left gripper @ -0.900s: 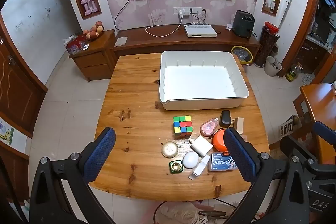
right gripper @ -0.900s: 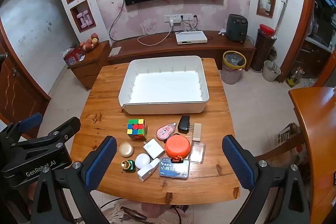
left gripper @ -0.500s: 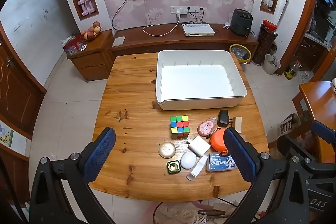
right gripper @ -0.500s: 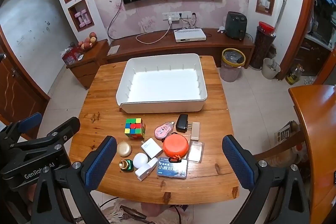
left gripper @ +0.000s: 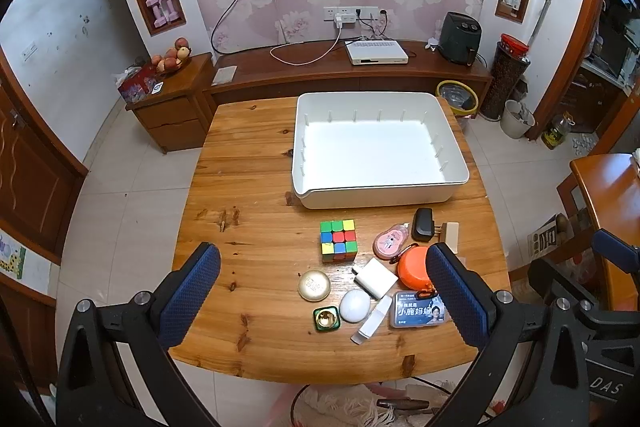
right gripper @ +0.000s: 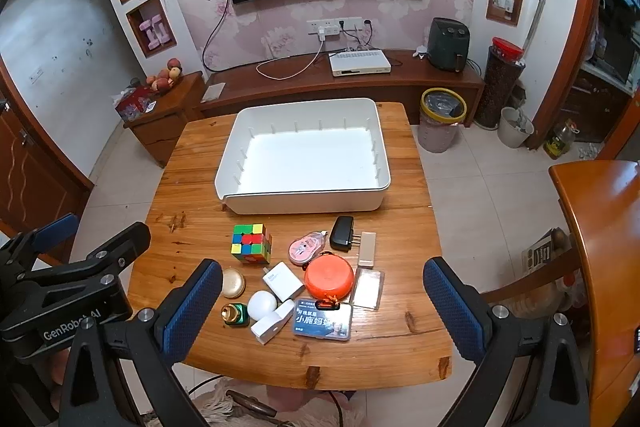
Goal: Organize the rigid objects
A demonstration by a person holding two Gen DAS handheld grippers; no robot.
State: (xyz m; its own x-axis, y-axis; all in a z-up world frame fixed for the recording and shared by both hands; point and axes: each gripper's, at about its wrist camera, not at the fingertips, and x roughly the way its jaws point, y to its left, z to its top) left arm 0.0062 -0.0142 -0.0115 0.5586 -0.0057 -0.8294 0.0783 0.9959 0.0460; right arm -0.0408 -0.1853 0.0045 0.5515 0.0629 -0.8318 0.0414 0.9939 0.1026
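Observation:
A wide white bin (left gripper: 380,197) (right gripper: 304,205) stands empty at the table's far side. In front of it lie a Rubik's cube (left gripper: 338,241) (right gripper: 251,243), a pink tape dispenser (right gripper: 306,247), a black charger (right gripper: 341,233), a beige block (right gripper: 367,249), an orange round case (right gripper: 329,277), a white adapter (right gripper: 283,281), a gold tin (left gripper: 314,285), a white egg-shaped thing (left gripper: 354,305), a small green jar (left gripper: 327,319) and a blue labelled box (right gripper: 323,319). My left gripper (left gripper: 322,253) and my right gripper (right gripper: 323,265) hover above the near edge, both open and holding nothing.
The wooden table (left gripper: 248,187) has bare room on its left half. A second wooden table (right gripper: 600,227) and a chair stand to the right. A yellow-rimmed waste bin (right gripper: 442,123) and a low TV cabinet (left gripper: 340,75) lie beyond. A pale rug shows under the near edge.
Both views have drifted a little, so the table and its objects sit slightly further left. Nothing on the table has moved. Both grippers stay wide open.

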